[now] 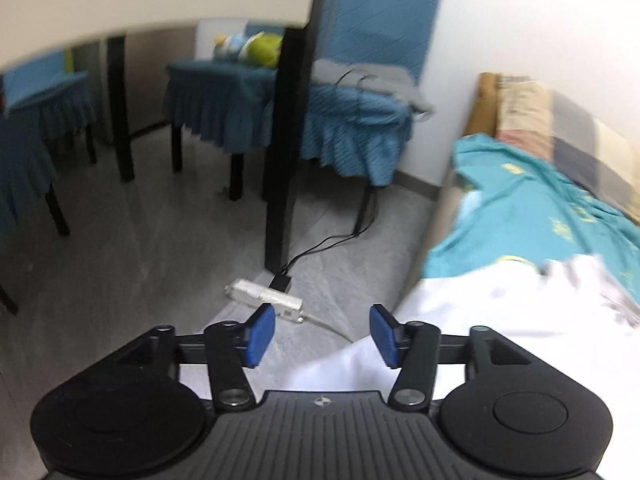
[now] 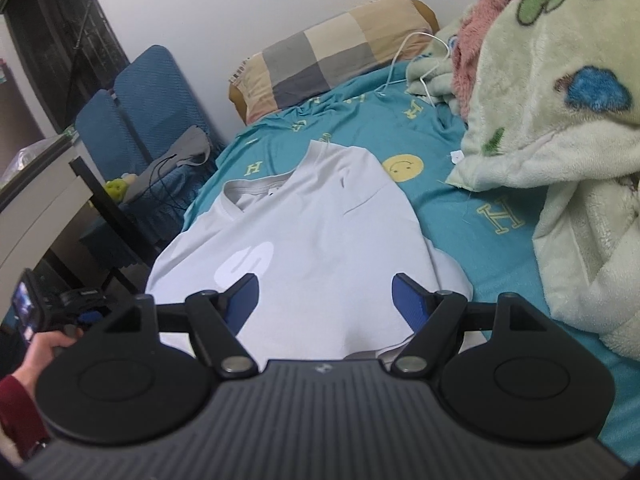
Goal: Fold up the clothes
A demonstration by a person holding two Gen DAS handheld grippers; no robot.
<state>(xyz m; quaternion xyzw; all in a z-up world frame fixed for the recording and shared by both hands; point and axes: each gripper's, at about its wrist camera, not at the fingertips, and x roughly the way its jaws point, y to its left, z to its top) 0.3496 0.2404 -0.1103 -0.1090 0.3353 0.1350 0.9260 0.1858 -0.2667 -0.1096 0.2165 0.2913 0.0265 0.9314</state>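
Both grippers, left [image 1: 322, 336] and right [image 2: 325, 303], hold fingers apart, seemingly empty, over white shirt [image 2: 304, 240].

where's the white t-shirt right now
In the right wrist view the white t-shirt lies spread on the teal bedsheet, collar toward the checked pillow.

You are in a bedroom at home: a bed [image 2: 460, 184] with a teal printed sheet, a checked pillow [image 2: 332, 60] at its head, and a fleece blanket [image 2: 560, 128] heaped on it. Beside it stand a desk [image 1: 120, 4], covered chairs [image 1: 360, 80] and a floor power strip [image 1: 264, 298].
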